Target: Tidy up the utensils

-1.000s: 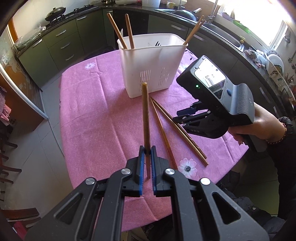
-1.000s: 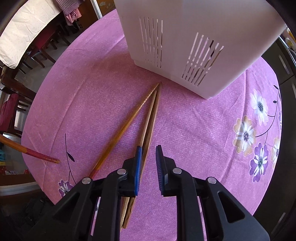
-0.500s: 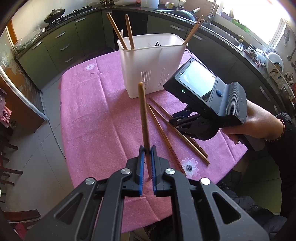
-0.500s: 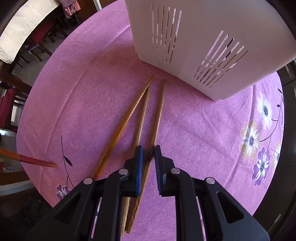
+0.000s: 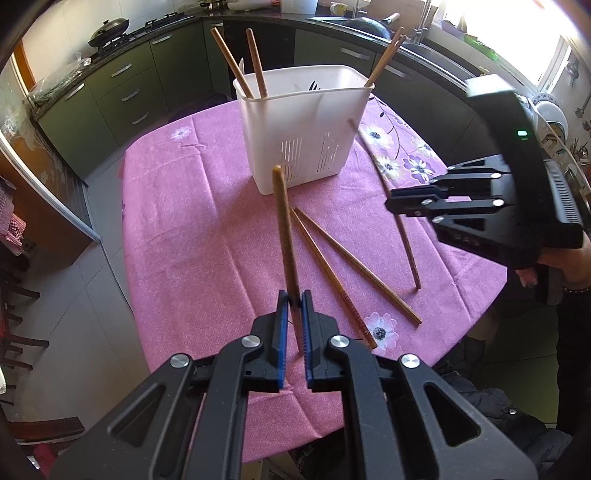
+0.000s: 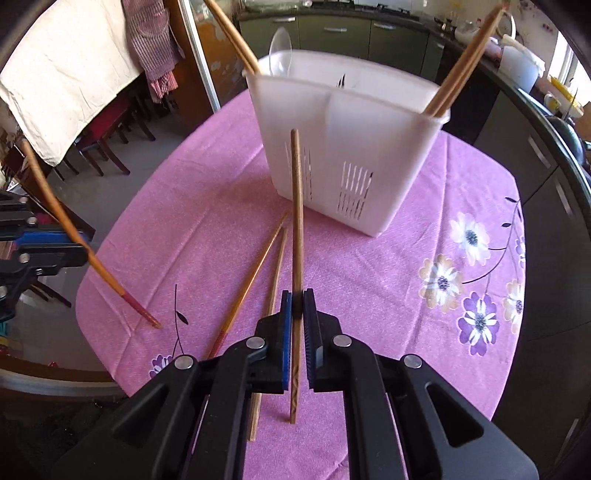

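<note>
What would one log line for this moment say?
left gripper: shut on chopstick | right gripper: shut on chopstick, lifted | table: two chopsticks loose | white caddy: upright

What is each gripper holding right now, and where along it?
Left gripper clamps a chopstick near its lower end. Right gripper clamps another chopstick partway up from its lower tip.

Pink flowered cloth (image 5: 192, 229) covering worktop. Dark green cabinets (image 5: 122, 92) running behind worktop under dark counter. Bright window (image 5: 517, 22) glaring at far right. Grey tiled floor (image 5: 92, 295) lying left of worktop; red-seated chairs (image 6: 107, 125) standing beyond.
</note>
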Tool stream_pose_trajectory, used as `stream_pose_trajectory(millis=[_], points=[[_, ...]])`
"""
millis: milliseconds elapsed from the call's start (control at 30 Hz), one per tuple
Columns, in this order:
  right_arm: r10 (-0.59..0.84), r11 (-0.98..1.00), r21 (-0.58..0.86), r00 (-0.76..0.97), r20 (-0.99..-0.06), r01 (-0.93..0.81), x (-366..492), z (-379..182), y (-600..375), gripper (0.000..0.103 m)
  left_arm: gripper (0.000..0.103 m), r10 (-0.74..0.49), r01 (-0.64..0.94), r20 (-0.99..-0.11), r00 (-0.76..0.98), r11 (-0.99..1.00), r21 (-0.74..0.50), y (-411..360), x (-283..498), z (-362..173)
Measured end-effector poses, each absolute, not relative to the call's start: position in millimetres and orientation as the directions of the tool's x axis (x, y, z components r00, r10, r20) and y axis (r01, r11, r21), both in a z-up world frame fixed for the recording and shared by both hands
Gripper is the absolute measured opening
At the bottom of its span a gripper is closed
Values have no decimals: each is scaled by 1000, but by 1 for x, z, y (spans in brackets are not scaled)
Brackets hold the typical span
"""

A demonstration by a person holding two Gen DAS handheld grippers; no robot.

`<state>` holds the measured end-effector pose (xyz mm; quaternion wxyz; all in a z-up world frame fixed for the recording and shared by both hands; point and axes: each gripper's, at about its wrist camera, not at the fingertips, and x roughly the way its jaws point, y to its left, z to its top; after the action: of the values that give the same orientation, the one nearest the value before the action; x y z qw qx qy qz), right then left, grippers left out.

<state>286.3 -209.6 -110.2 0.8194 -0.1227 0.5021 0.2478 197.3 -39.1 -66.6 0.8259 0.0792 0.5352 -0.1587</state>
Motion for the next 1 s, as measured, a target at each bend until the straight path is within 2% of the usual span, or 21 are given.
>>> stream_pose_trajectory(millis=[200, 400, 1000], points=[[311, 865, 44, 465, -829, -500, 243, -78, -258, 7, 7, -175, 343, -908, 381, 939, -37, -39, 195, -66], [326, 873, 62, 483, -813, -485, 214, -73, -282, 7, 7, -171, 336, -906, 387, 941, -34, -38, 192, -66], [346, 868, 79, 484, -804, -489, 210, -73, -288, 7, 7, -158, 340, -905, 395, 940, -16, -41, 190, -58]])
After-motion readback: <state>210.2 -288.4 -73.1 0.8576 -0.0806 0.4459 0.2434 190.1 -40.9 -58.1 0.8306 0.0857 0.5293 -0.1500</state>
